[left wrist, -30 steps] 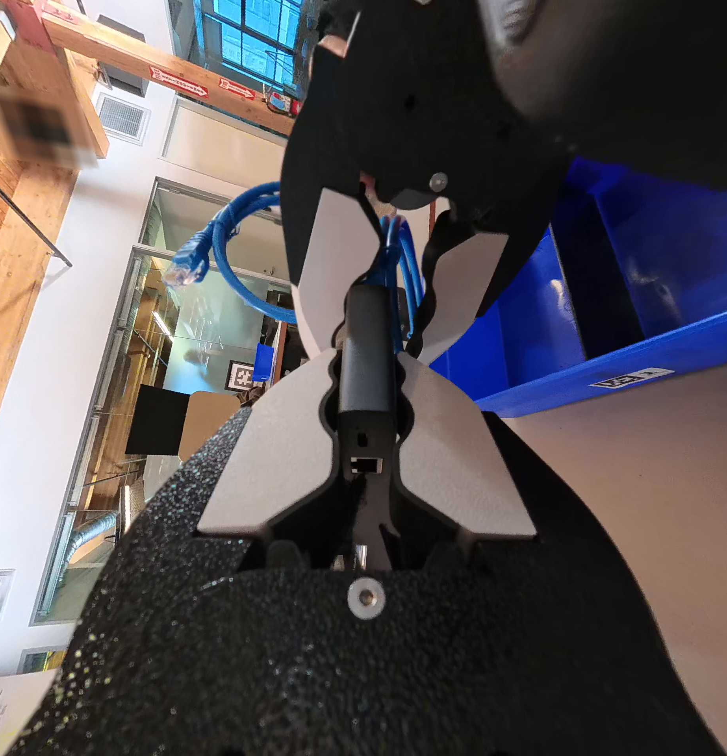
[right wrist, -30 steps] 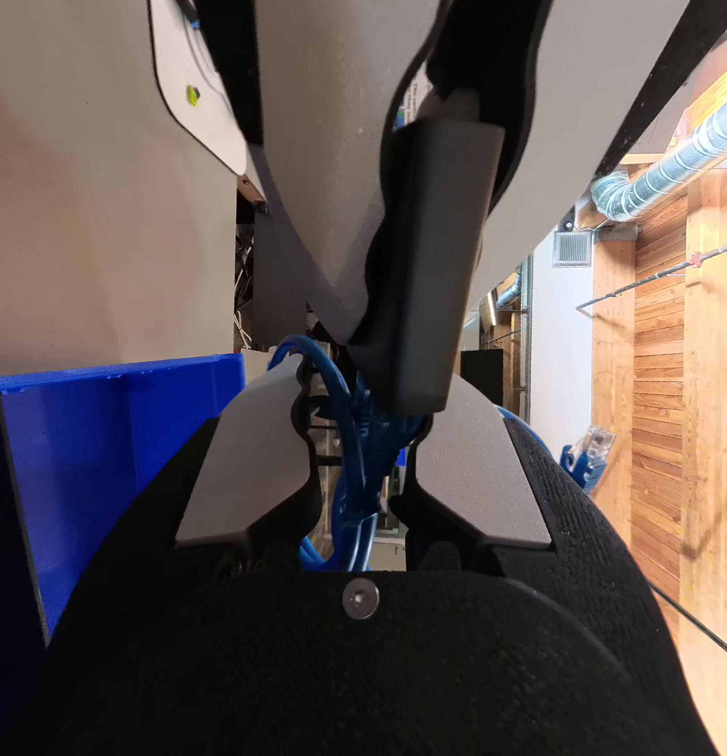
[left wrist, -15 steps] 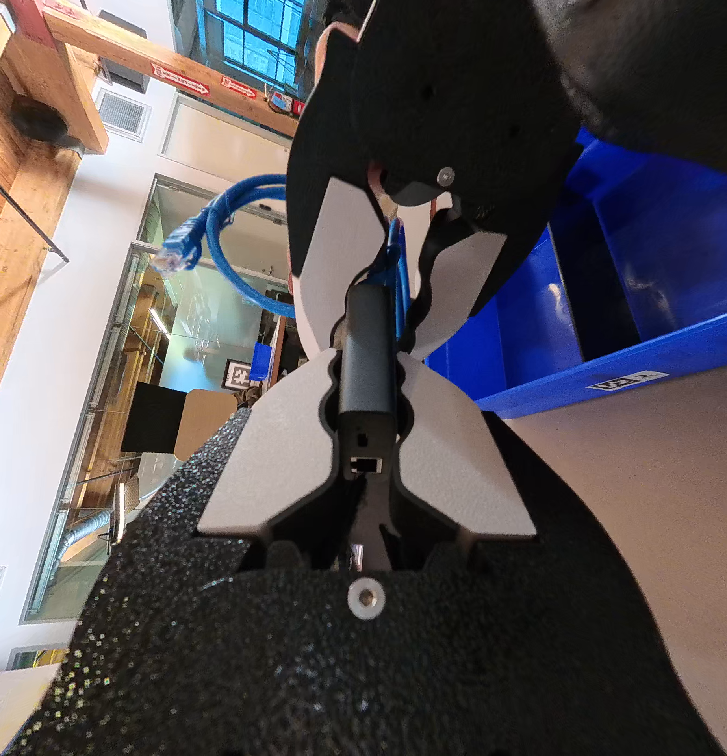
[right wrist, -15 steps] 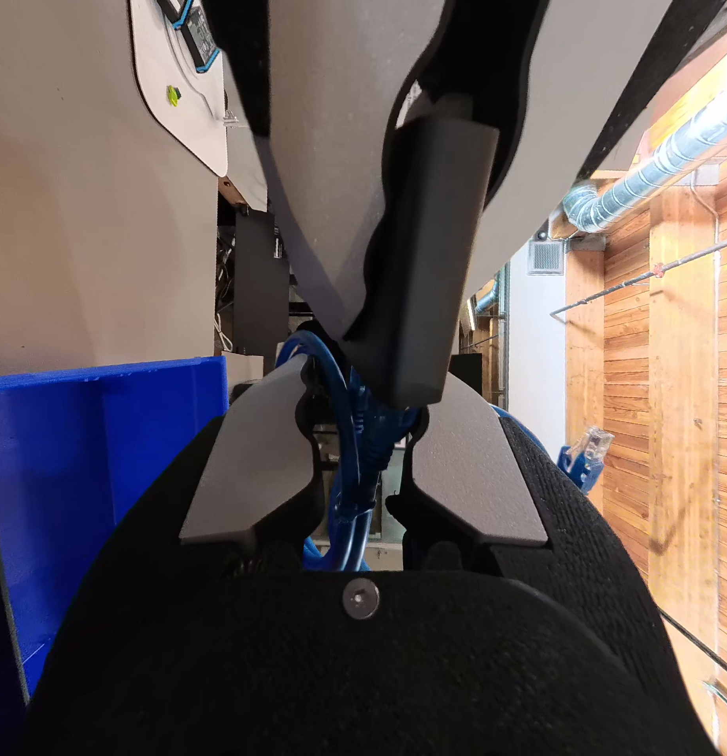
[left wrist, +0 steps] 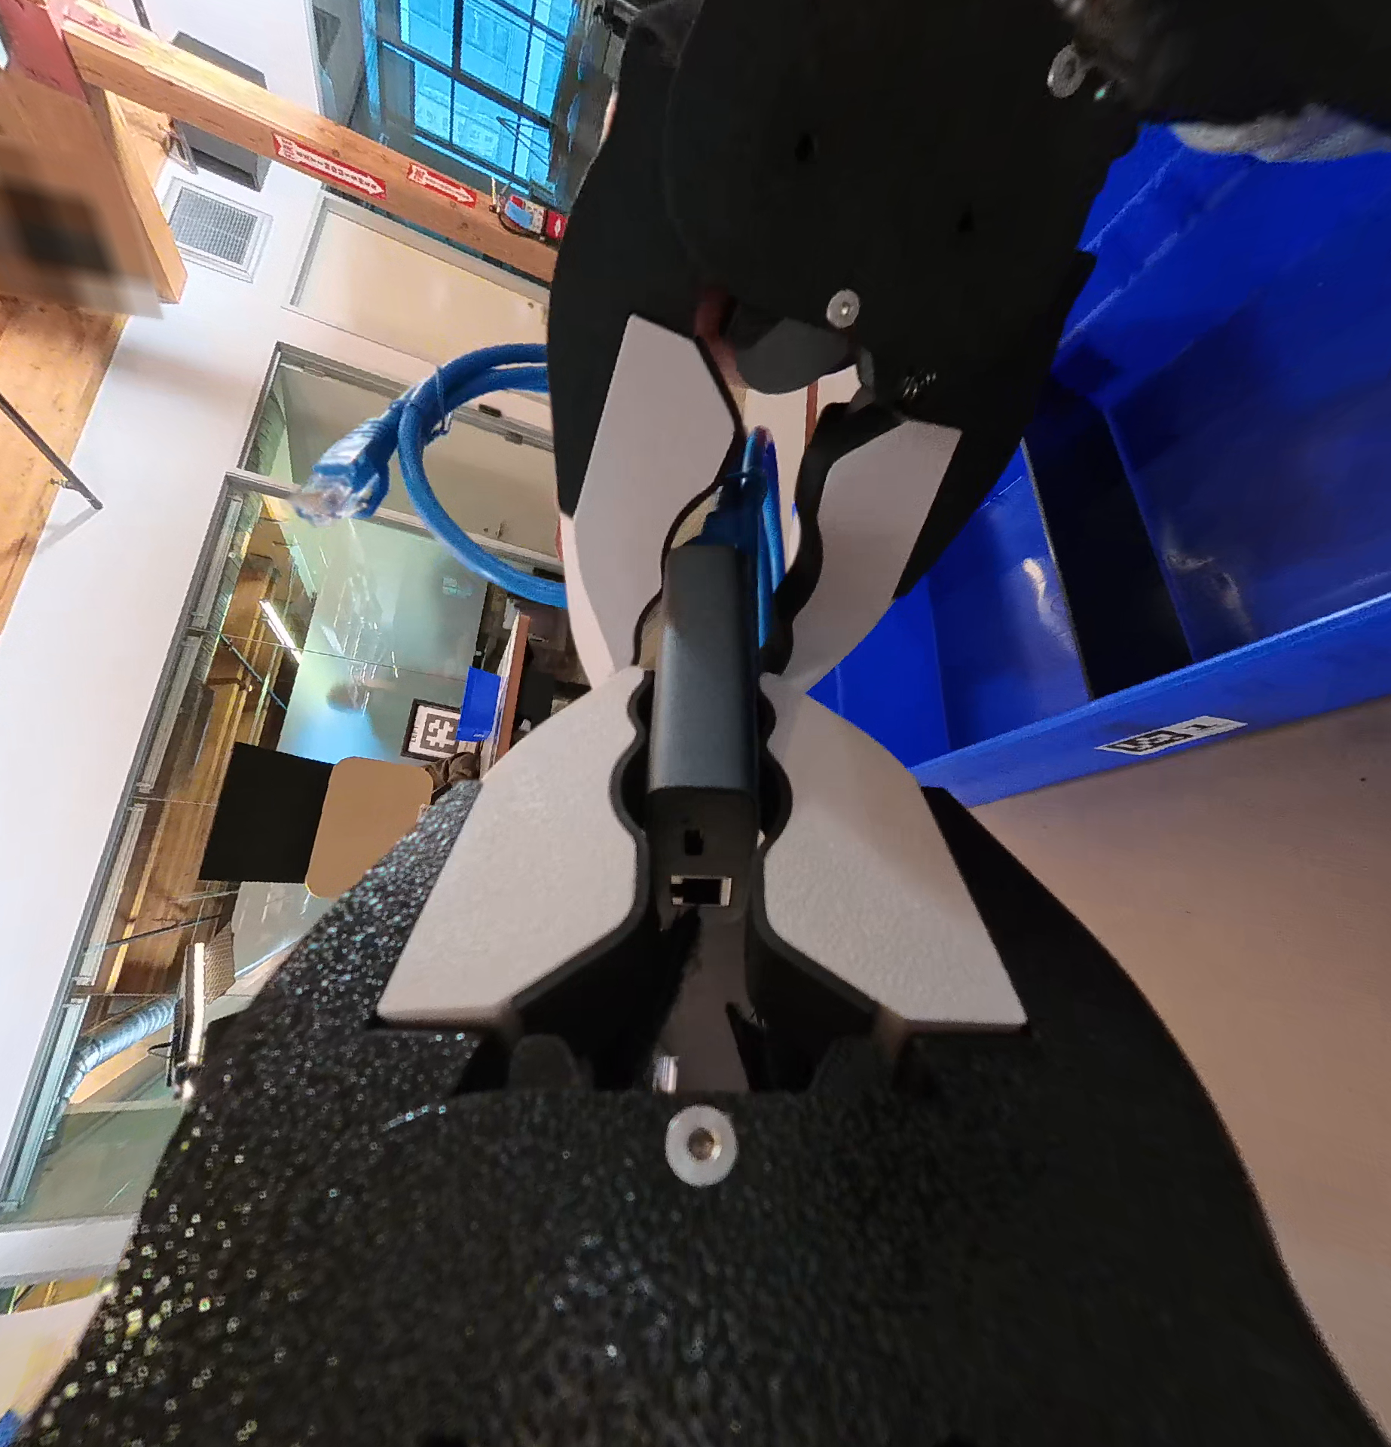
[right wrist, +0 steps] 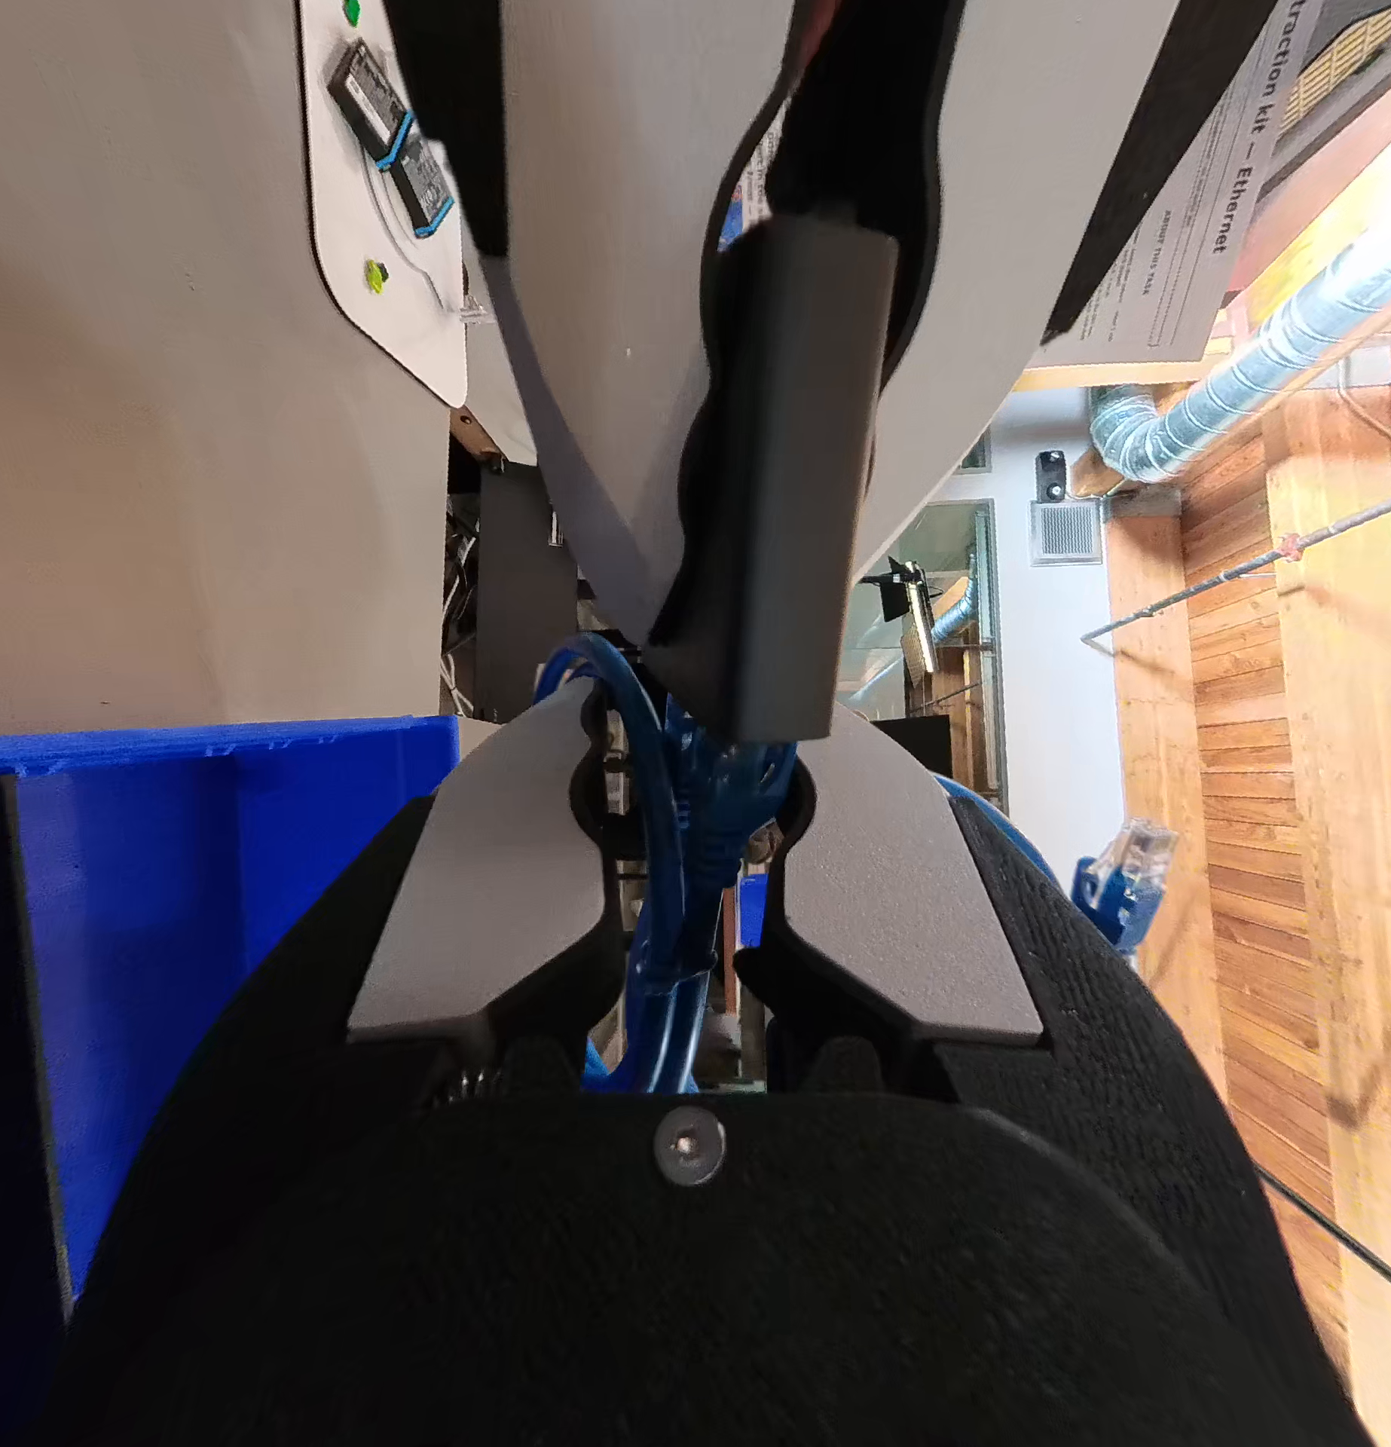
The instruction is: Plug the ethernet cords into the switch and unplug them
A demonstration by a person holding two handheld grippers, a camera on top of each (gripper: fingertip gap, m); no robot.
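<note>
My left gripper [left wrist: 700, 775] was clamped on a dark grey slim rectangular metal adapter [left wrist: 704, 673]; my right gripper [right wrist: 696, 830] pinched the blue network cable [right wrist: 704, 846] at the adapter's end, beside a blue plastic bin [left wrist: 1225, 485]; I judged straight alignment mattered.

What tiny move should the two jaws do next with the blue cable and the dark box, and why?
Probably push the blue cable's plug straight on into the dark adapter. The left gripper is shut on the adapter and the right gripper on the plug, facing each other tip to tip. The plug meets the adapter's end, but how deep it sits is hidden, so a gentle push looks safest.
</note>
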